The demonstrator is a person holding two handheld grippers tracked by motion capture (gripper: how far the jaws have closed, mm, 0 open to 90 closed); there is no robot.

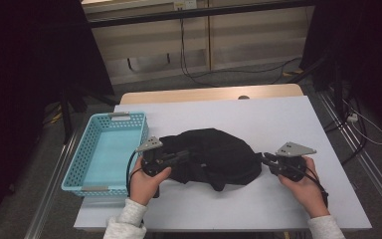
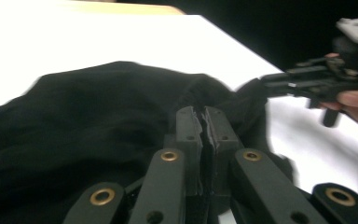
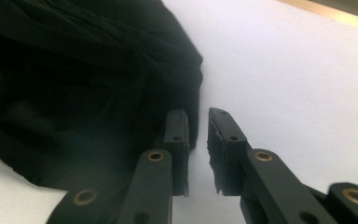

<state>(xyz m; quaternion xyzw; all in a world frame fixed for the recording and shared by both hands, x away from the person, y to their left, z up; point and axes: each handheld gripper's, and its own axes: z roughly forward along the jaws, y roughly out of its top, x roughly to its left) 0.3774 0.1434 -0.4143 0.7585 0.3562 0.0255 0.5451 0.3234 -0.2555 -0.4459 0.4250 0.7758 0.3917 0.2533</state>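
A black garment lies crumpled in the middle of the white table. My left gripper reaches over the garment's left part; in the left gripper view its jaws are pressed together with the black cloth bunched up at their tips. My right gripper is at the garment's right edge, also seen far off as the right gripper. In the right gripper view the right gripper stands a little open, white table showing in the gap, and the garment's hem lies just beside one jaw.
A light blue plastic basket sits at the table's left edge, close to my left hand. The table's far half and right side are bare white. Beyond the table are a wooden strip, cables on the floor and dark curtains.
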